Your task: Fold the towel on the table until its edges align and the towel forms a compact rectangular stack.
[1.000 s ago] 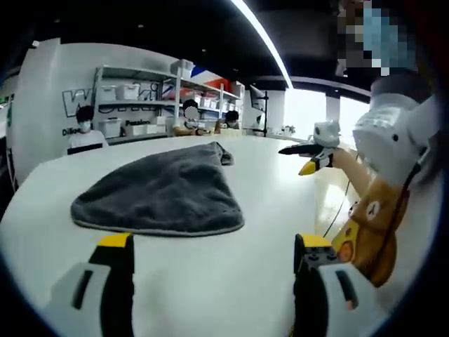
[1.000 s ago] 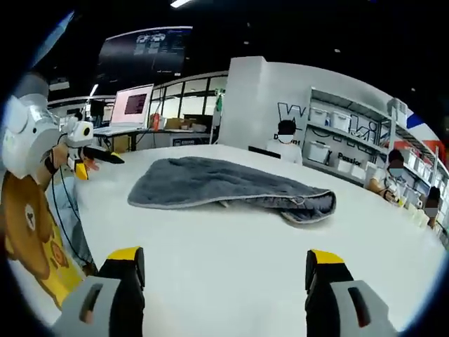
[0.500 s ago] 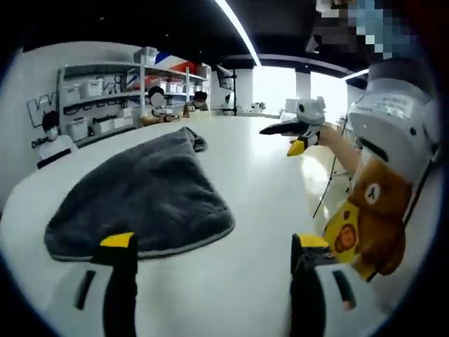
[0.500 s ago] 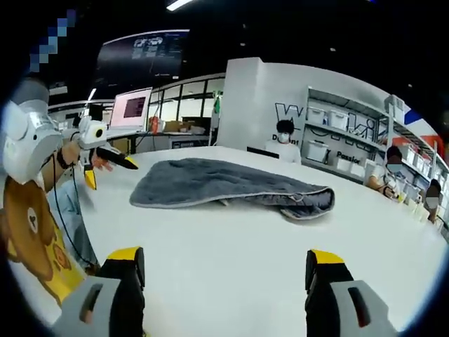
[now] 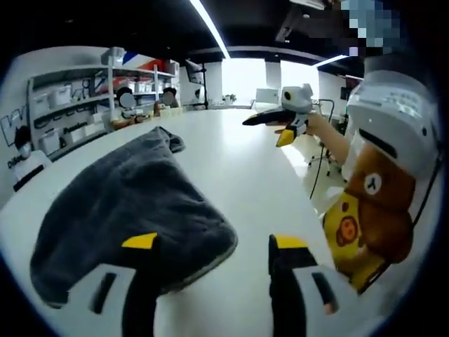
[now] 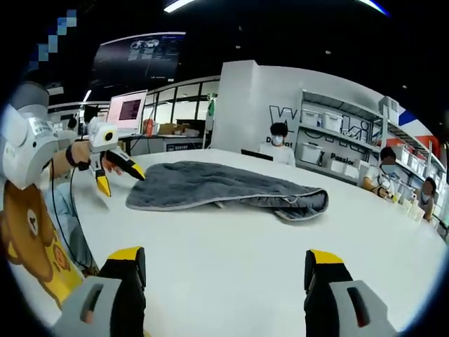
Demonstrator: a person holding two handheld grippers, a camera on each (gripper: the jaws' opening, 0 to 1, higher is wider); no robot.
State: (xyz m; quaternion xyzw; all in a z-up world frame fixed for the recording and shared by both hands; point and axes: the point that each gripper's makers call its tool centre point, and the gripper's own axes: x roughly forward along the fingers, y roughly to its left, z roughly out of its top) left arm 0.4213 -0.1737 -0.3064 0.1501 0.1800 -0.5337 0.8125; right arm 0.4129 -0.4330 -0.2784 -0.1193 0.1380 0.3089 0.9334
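Where shelves [image 6: 335,137] stand, wall lettering [image 6: 281,114] reads "W".

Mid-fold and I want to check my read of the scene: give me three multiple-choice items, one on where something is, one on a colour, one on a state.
1. Where is the left gripper relative to the towel?
A. At its near end, one tip over the cloth
B. Far across the table
C. Under the table

2. What colour is the towel?
A. White
B. Dark grey
C. Red

3. What state is the right gripper in?
A. Shut on the towel
B. Shut on nothing
C. Open, holding nothing

Answers:
1. A, since in the left gripper view its own yellow-tipped fingers sit at the towel's rounded near edge, one over the cloth and one over the bare table.
2. B, since the cloth reads dark grey against the white table in both views.
3. C, since its fingers stand wide apart over bare table, short of the towel.
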